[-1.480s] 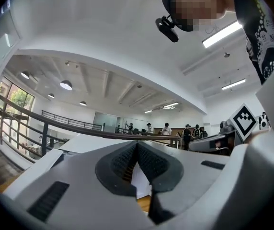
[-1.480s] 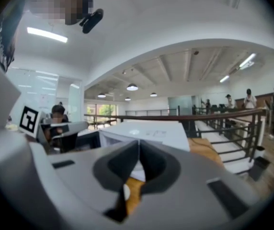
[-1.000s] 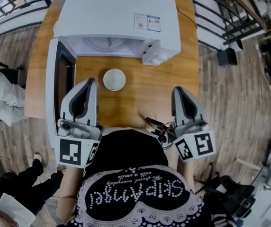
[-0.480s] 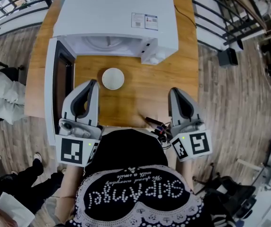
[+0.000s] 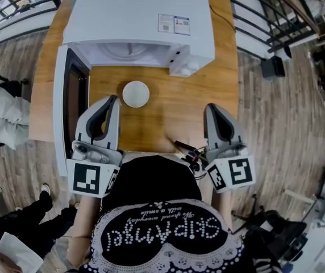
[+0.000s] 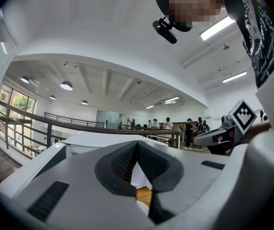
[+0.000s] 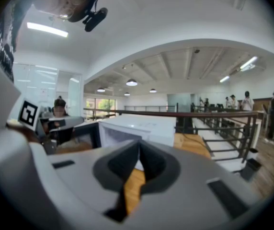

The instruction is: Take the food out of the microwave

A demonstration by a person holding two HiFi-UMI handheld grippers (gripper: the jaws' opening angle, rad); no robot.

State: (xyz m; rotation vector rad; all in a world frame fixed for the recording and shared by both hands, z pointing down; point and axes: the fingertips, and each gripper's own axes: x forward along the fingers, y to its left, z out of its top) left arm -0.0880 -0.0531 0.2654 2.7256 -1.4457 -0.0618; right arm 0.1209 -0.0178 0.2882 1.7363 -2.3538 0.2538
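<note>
Both closed, nothing gripped: left tool (image 5: 112, 99), right tool (image 5: 211, 108). I see the bowl (image 5: 136, 94) on the tabletop (image 5: 179, 115), just outside the open microwave (image 5: 140, 16).

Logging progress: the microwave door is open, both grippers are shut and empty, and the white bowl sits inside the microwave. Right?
No. The bowl sits on the table in front of the microwave, as the head view shows. The door is open; the left gripper and right gripper are shut and empty.

- The head view is looking steeply down on the worktop (image 5: 174, 110) and microwave (image 5: 134, 16).
- Both gripper views are looking low, nearly level across that worktop, sharing the microwave ahead.
</note>
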